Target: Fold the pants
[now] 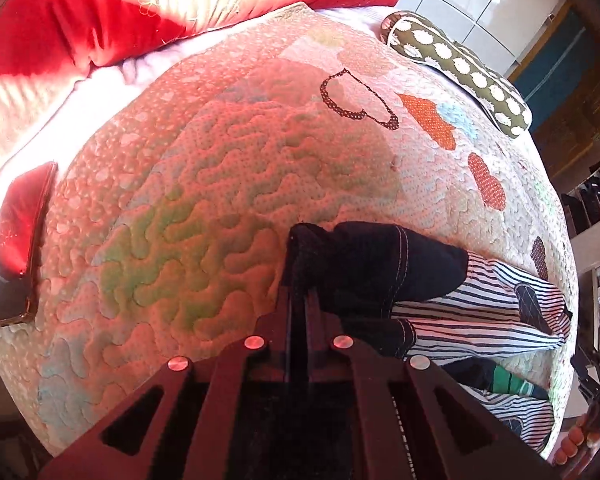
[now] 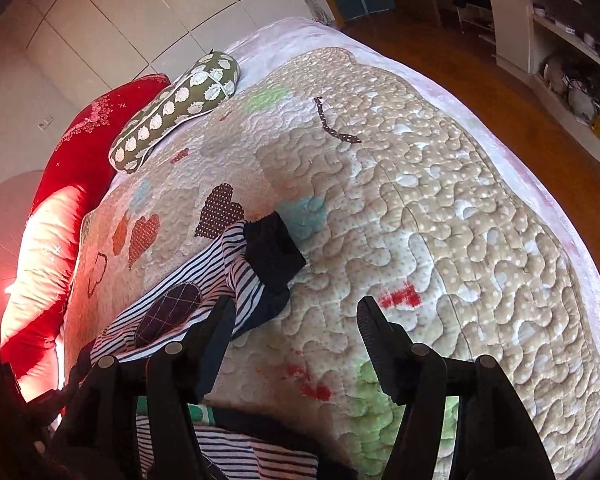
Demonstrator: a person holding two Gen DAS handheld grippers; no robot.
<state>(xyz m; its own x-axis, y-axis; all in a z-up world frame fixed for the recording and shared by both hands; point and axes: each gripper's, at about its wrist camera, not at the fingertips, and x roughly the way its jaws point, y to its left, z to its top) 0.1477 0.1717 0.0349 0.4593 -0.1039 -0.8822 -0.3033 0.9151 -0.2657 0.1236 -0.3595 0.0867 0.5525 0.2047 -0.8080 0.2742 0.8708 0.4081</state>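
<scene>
Striped white-and-navy pants (image 1: pixel 480 308) with dark navy cuffs and quilted patches lie on a quilted bedspread (image 1: pixel 220 160). My left gripper (image 1: pixel 299 276) is shut, its fingertips pinching the edge of a dark navy part of the pants (image 1: pixel 380 264), which bunches to the right of them. In the right wrist view the pants (image 2: pixel 204 268) lie at lower left, one dark cuff (image 2: pixel 272 248) pointing up and right. My right gripper (image 2: pixel 296 316) stands open over the quilt (image 2: pixel 420 220). Its left finger (image 2: pixel 216 332) overlaps the striped fabric, and nothing sits between the pads.
Red pillows (image 1: pixel 100 20) and an olive bolster with white dots (image 1: pixel 460 68) line the far side of the bed. A dark phone (image 1: pixel 16 248) lies at the left edge. Fingertips of a hand (image 1: pixel 576 436) show at lower right. Wooden floor (image 2: pixel 480 80) and shelves (image 2: pixel 560 40) border the bed.
</scene>
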